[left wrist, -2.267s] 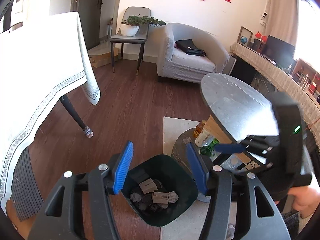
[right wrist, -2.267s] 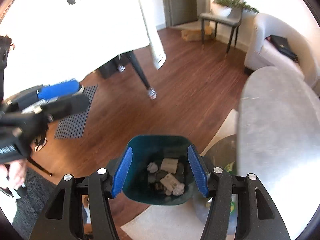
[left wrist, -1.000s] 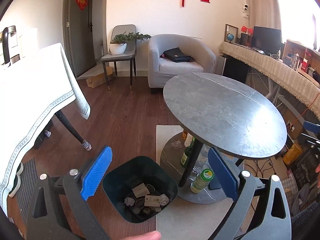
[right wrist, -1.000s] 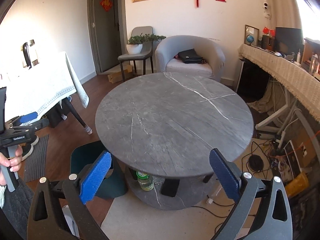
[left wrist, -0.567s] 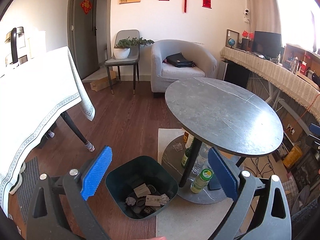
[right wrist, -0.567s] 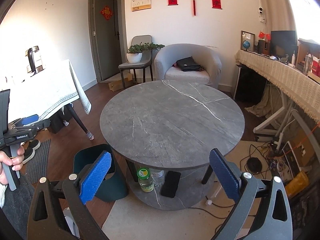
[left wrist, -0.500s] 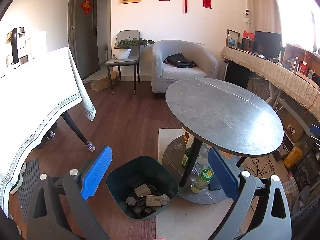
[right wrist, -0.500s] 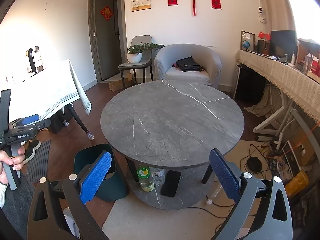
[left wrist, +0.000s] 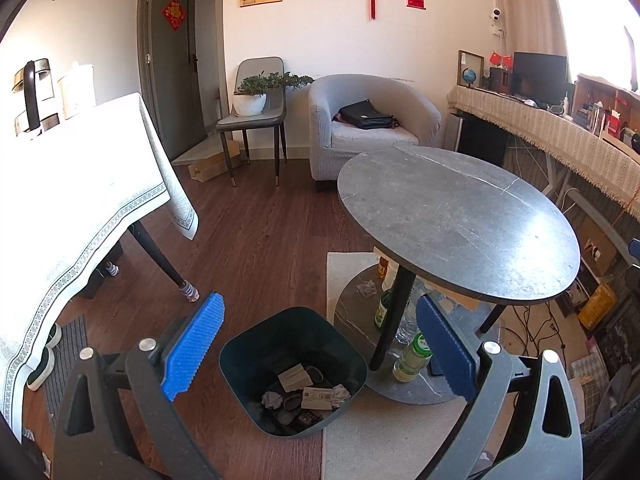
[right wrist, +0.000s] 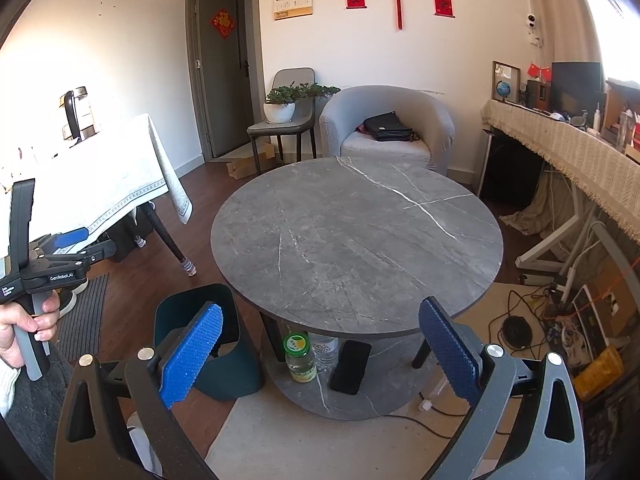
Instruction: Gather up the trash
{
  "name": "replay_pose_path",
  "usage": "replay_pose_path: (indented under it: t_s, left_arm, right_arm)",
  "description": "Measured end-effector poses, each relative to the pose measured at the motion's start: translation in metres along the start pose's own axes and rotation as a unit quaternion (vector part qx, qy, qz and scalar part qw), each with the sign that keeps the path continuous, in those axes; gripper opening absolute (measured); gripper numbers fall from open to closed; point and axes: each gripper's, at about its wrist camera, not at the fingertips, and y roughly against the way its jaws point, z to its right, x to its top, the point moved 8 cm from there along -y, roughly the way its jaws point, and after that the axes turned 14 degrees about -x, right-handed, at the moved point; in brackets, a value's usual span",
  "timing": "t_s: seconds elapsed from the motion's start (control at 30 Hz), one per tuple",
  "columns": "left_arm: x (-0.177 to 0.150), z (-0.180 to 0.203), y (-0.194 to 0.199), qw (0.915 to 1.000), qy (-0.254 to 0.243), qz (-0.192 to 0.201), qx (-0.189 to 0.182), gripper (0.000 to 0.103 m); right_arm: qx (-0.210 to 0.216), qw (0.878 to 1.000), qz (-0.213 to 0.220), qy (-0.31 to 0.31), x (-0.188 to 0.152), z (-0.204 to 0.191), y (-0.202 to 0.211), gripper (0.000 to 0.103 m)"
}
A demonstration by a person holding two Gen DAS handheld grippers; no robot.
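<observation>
A dark green bin [left wrist: 293, 372] stands on the wood floor beside the round grey table [left wrist: 456, 220]. Crumpled paper, cards and dark scraps [left wrist: 304, 394] lie in its bottom. My left gripper [left wrist: 318, 344] hangs open high above the bin, nothing between its blue pads. In the right wrist view the bin [right wrist: 208, 344] is at lower left, its inside hidden. My right gripper [right wrist: 318, 344] is open and empty, facing the bare tabletop [right wrist: 356, 240]. The left gripper [right wrist: 68, 248] also shows there, held in a hand at the left edge.
Bottles [left wrist: 412, 356] and a black phone [right wrist: 351, 366] sit on the table's lower shelf, with a crumpled scrap [left wrist: 366, 288] near its edge. A white-clothed table [left wrist: 60, 208] stands left, an armchair [left wrist: 368, 128] and chair behind, cables [right wrist: 520, 320] on the floor to the right.
Both grippers rose and pulled back from just above the bin, and their jaws opened wider. The right one turned to face the tabletop. Little has moved in the last half second.
</observation>
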Motion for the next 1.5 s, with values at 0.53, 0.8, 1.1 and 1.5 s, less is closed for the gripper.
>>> replay_pose_path:
  t_s: [0.53,0.8,1.1,1.5]
  left_arm:
    - [0.0,-0.0011,-0.0016,1.0,0.006,0.004,-0.003,0.099]
    - [0.0008,-0.0011,0.0003,1.0,0.005,0.007,-0.003,0.098]
    - [0.0023,0.0005,0.0008,1.0,0.006,0.007,-0.003,0.098]
    - [0.0022,0.0014,0.0004,0.9999,0.009,0.006,-0.005,0.099]
  right_arm:
    - [-0.004,1.0,-0.003,0.008,-0.003,-0.0014,-0.0054,0.099]
    - [-0.003,1.0,-0.003,0.006,-0.0027,-0.0015,-0.0058,0.099]
    - [-0.003,1.0,-0.002,0.006,-0.0013,-0.0038,-0.0046,0.099]
    - [-0.003,1.0,-0.001,0.007,-0.001,-0.004,-0.0047,0.099]
